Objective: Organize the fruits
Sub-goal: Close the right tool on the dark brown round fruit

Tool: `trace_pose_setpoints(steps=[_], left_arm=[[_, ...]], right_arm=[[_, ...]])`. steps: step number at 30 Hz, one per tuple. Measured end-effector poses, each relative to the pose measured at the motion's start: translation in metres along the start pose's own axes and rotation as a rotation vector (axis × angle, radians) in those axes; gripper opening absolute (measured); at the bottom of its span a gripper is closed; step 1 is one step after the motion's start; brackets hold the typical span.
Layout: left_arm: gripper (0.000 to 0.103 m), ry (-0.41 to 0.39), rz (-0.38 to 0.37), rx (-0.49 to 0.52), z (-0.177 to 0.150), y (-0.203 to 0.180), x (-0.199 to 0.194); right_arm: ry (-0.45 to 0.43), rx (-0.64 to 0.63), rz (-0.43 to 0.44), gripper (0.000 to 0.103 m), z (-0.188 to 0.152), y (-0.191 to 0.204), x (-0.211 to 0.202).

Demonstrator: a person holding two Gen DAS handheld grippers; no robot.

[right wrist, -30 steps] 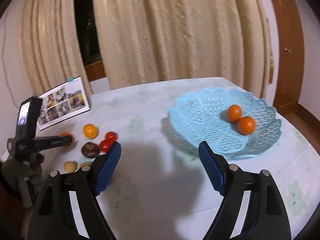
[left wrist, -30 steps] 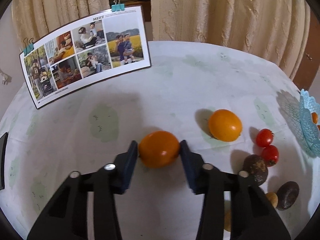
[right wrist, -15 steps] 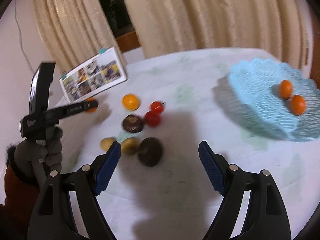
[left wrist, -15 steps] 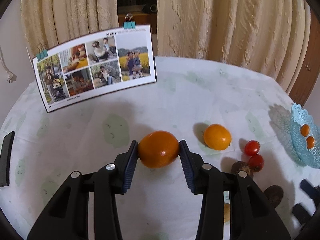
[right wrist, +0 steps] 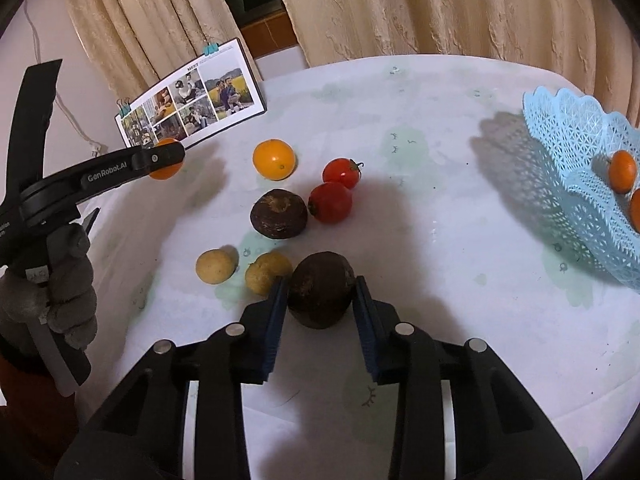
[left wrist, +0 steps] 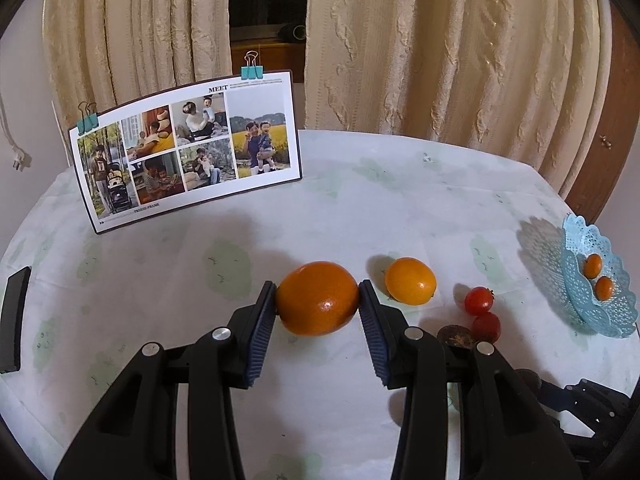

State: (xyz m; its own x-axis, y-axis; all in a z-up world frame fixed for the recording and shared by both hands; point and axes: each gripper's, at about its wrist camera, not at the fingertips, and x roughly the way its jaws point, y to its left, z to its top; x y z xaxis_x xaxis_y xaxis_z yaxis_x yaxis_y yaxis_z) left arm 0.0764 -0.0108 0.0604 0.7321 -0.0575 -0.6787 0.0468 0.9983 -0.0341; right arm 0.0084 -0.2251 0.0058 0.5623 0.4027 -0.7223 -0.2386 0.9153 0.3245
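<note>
Pick-up step: left gripper [left wrist: 318, 306] jaws clamped on orange [left wrist: 317, 298]; right gripper [right wrist: 320, 294] jaws touching dark fruit [right wrist: 321, 294], apparently gripped. Next, prob.: carry both to basket [right wrist: 580, 184], well right of fruit cluster.

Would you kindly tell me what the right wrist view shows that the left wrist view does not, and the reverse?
Only the right wrist view shows the right gripper closed on a dark brown fruit, two small yellow fruits beside it, and the gloved hand holding the left tool. Only the left wrist view shows the left gripper face on, pinching a large orange between both pads, plus a black object at the table's left edge. Both show the photo card, the loose orange, two tomatoes and the blue basket holding two small oranges.
</note>
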Motion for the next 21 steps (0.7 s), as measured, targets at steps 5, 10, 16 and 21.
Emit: trace_pose_setpoints(steps=[5, 10, 16, 21], left_arm=[[0.042, 0.003, -0.001, 0.008, -0.002, -0.003, 0.001], [0.042, 0.007, -0.005, 0.018, -0.003, -0.007, 0.002], [0.042, 0.005, -0.012, 0.023, -0.003, -0.01, 0.001], [0.042, 0.006, -0.016, 0.025, -0.004, -0.01, 0.001]], right_arm=[[-0.046, 0.021, 0.003, 0.025, 0.001, -0.005, -0.011], [-0.089, 0.029, -0.003, 0.025, 0.005, -0.008, -0.024], [-0.023, 0.035, -0.002, 0.033, 0.006, -0.007, -0.005], [0.023, 0.011, -0.025, 0.036, 0.005, 0.0, 0.012]])
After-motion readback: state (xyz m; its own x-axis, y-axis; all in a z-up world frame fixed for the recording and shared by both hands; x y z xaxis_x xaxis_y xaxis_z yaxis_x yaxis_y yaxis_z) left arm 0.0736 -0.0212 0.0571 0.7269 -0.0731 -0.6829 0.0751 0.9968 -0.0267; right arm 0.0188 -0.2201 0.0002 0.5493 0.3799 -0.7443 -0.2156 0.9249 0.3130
